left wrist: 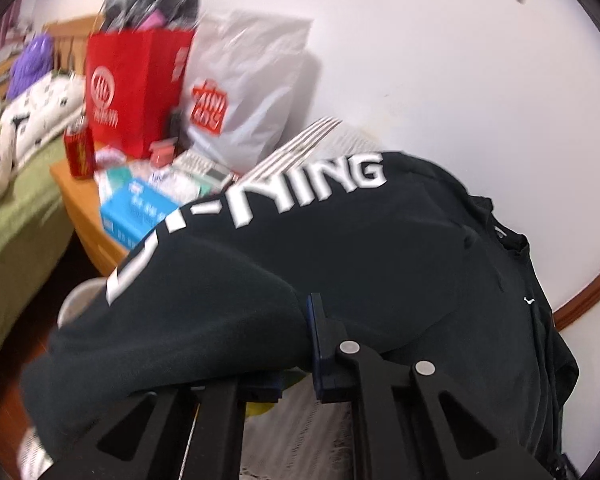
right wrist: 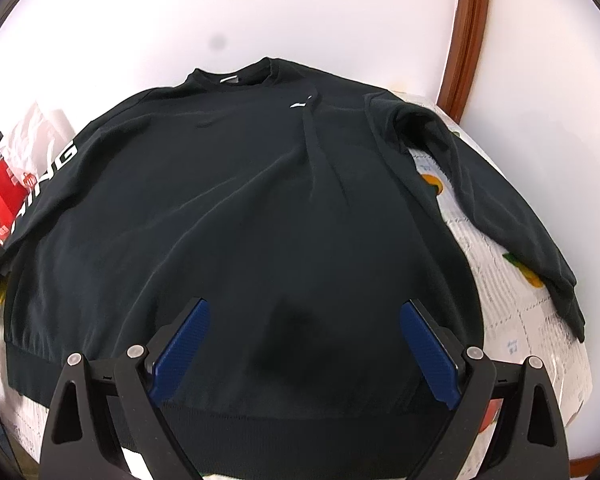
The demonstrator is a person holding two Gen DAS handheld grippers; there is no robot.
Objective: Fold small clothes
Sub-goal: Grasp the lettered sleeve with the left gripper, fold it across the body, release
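A black sweatshirt (right wrist: 260,200) lies spread front up on a printed sheet (right wrist: 520,320), neck toward the wall. Its right sleeve (right wrist: 480,184) lies flat alongside the body. In the left wrist view its other sleeve (left wrist: 260,264), with white lettering, is lifted and drapes over my left gripper (left wrist: 306,336). That gripper is shut on the sleeve's cloth, and one blue pad (left wrist: 315,340) shows against the fabric. My right gripper (right wrist: 306,305) hovers open over the lower part of the body, near the hem, with its blue pads (right wrist: 180,348) wide apart.
A wooden bedside table (left wrist: 88,216) to the left carries a red paper bag (left wrist: 136,88), a white plastic bag (left wrist: 244,92), a red can (left wrist: 79,152) and a blue tissue box (left wrist: 140,208). Beyond it lies a green-covered bed (left wrist: 12,240). A white wall with brown trim (right wrist: 466,32) is behind.
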